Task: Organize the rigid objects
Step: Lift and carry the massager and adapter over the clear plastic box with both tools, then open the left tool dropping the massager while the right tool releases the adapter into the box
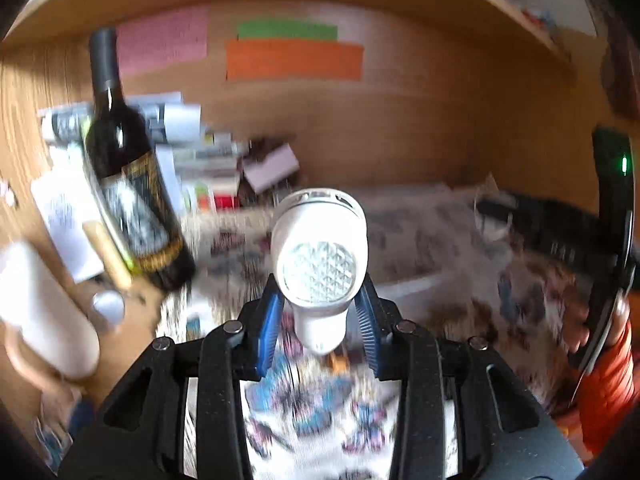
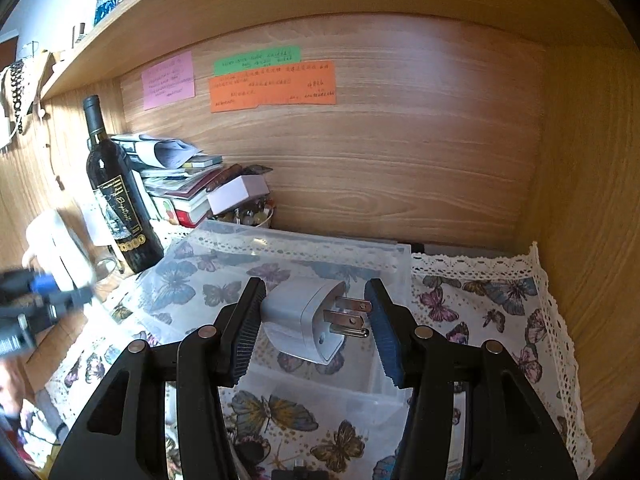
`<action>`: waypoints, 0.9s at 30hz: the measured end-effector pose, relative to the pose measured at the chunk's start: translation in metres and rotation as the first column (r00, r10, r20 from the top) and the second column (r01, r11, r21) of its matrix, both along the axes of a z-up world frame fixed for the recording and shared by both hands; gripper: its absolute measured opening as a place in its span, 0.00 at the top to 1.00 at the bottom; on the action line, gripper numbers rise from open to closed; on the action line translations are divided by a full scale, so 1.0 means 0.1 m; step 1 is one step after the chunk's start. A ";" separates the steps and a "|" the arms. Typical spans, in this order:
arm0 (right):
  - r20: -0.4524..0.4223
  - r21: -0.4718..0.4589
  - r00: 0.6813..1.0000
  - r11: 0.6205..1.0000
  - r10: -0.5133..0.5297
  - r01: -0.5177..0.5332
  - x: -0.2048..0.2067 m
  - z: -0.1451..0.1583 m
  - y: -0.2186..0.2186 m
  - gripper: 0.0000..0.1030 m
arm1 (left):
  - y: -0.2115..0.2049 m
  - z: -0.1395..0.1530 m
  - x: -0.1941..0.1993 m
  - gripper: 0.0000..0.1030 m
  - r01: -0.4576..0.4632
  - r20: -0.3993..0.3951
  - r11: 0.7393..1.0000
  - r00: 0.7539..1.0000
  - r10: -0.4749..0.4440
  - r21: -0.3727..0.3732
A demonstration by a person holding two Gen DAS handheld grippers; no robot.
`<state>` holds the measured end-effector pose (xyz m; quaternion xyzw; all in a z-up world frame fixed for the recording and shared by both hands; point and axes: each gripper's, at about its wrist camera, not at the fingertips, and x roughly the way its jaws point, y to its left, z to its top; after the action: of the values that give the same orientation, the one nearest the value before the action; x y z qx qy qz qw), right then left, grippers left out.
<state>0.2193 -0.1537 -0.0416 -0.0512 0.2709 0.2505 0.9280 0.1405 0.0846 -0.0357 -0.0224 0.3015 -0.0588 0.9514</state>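
Left hand-held gripper [image 1: 320,316]: blue pads clamped on the narrow lower stem of a small white LED light [image 1: 319,256], faceted round lens facing the camera, carried clear of the butterfly-print cloth [image 1: 304,404] on the desk. View heavily blurred, so exact contact depth on the stem hard to judge.

Right hand-held gripper [image 2: 312,320]: closed across a grey plug adapter [image 2: 304,320], left pad on the body's back end, right pad at the tips of the metal prongs [image 2: 352,318]. Held above a clear plastic bin [image 2: 384,384] sitting mid-desk on the cloth, with its translucent lid [image 2: 280,248] lying toward the rear wall.

Probable step: dropping both rigid items into the bin, nothing visibly inside it yet.

For a clean finish:
- Adapter first, being already over the opening; lowered close to the bin floor before release, since a grip on prong tips is likely to slip or pivot.
- Light brought in low from the left, well apart from the wine bottle [image 2: 116,192] and the glass [image 2: 105,270] beside it near the left rear corner; a knock there the main hazard.
- Light laid down lens sideways, stem grip eased off slowly, as the heavy head may tip forward.
- One gripper at a time over the bin, avoiding a clash between them.
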 end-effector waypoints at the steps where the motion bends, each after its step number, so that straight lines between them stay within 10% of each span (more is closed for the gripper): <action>1: -0.001 -0.003 1.000 1.000 0.000 0.000 0.03 0.00 0.01 0.53 | 0.01 0.08 0.06 0.65 0.002 0.012 1.000 1.000 -0.002 -0.010; 12: -0.076 -0.004 0.997 1.000 0.021 -0.022 0.35 -0.13 0.14 0.53 | -0.13 0.26 0.69 0.65 -0.013 0.073 0.999 0.997 0.010 0.039; 27: -0.173 -0.132 0.984 0.989 0.041 -0.064 0.50 -0.56 0.43 0.44 | -0.23 -0.49 1.23 0.65 0.047 -0.174 0.999 0.984 -0.044 0.012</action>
<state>0.2689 -0.1111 -0.0981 -0.1005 0.3644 0.2592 0.8888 0.2638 0.0613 -0.0851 -0.0128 0.3843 -0.0757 0.9200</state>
